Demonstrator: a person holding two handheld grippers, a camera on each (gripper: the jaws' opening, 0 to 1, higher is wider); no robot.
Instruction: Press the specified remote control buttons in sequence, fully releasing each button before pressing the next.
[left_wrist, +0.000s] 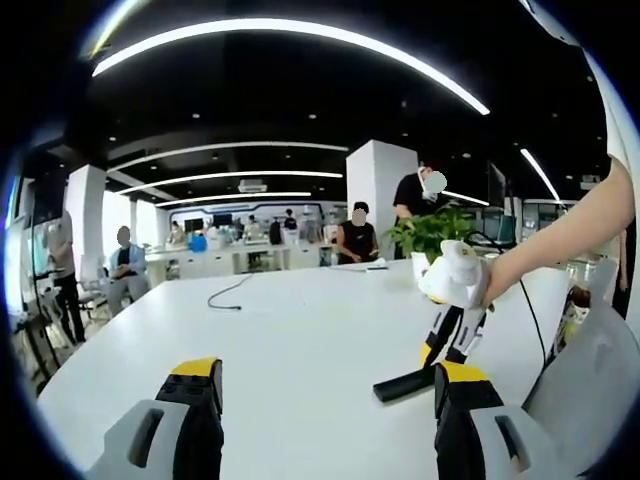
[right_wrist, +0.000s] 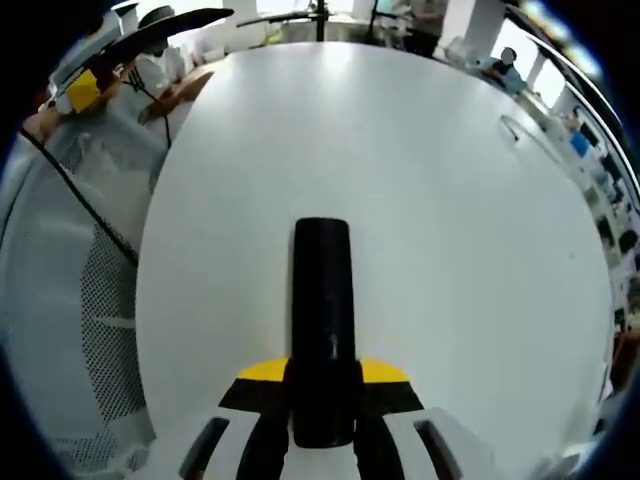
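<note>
Remote (right_wrist: 322, 330) in right gripper (right_wrist: 322, 425), tilted

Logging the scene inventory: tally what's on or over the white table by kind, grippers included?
Grippers: 2, left gripper and right gripper
Black remote control: 1
Black cable: 1
Potted plant: 1
Total: 5, on the white table

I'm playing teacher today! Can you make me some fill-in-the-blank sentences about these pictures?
1. The right gripper is shut on a long ____ remote control.
2. The left gripper has its jaws ____, with nothing between them.
3. The big table is the colour ____.
4. In the left gripper view, a green ____ stands at the table's far side.

Missing words: black; open; white; plant
</note>
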